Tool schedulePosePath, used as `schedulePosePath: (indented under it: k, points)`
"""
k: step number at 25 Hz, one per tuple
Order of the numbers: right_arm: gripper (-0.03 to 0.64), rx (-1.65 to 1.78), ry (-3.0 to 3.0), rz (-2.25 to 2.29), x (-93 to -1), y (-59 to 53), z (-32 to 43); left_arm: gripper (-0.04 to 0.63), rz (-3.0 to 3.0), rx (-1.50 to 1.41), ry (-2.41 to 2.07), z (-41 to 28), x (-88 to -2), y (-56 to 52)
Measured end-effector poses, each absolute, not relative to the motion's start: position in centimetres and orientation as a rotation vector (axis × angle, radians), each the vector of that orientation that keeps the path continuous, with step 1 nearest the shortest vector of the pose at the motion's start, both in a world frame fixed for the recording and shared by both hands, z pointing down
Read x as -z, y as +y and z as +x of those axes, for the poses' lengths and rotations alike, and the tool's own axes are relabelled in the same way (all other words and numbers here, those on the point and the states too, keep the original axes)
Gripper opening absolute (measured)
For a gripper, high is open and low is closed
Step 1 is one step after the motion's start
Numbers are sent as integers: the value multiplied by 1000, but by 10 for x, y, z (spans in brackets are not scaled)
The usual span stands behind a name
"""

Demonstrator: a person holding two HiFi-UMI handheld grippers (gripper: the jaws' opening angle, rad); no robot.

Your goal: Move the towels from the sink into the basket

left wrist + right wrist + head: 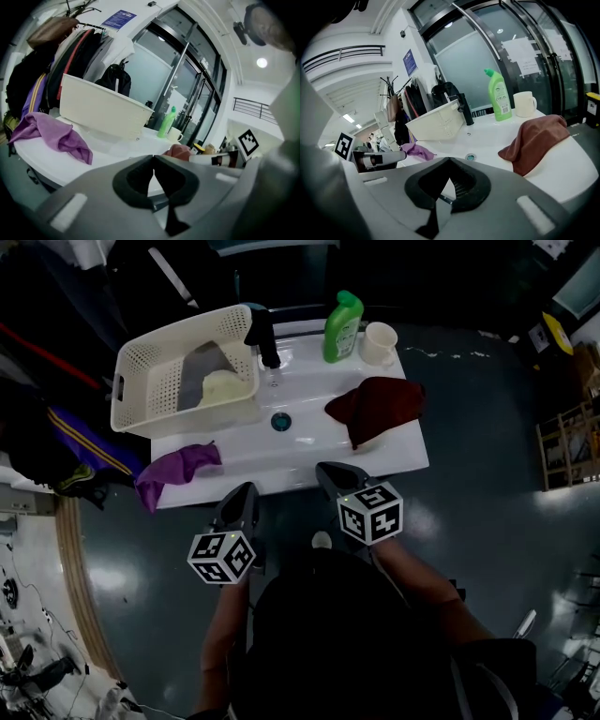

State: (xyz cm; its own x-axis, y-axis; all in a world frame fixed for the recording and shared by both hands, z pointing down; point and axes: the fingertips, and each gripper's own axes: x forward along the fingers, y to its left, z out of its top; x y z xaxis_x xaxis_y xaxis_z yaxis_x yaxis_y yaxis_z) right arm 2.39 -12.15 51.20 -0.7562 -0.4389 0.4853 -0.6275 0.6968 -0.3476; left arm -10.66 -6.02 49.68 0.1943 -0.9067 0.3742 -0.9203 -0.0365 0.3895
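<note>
A white sink (300, 451) holds a dark red towel (380, 406) on its right side and a purple towel (178, 470) that hangs over its front left corner. The cream basket (155, 367) stands on the sink's left end with a grey and a pale yellow towel (223, 387) inside. My left gripper (239, 502) is shut and empty just in front of the sink's front edge. My right gripper (333, 474) is shut and empty at the front edge, near the red towel (539, 138). The purple towel (56, 133) lies left of my left gripper (153, 164).
A black tap (262, 334), a green bottle (342, 326) and a white mug (379, 343) stand along the sink's back. The drain (280, 421) is in the middle. Clothes and bags hang to the left of the sink. Dark floor lies all around.
</note>
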Motion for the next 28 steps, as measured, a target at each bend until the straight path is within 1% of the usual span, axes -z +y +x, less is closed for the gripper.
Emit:
schedulePosePath:
  k: [15,28]
  points:
    - [-3,-677,-2565,736,-513,-142,23,9,1904,-46,-1737,-93,-503,-76]
    - [-3,-684,-2596,725,-502,-148,-11,20,1907,-40,-1768,-137,-493,-82]
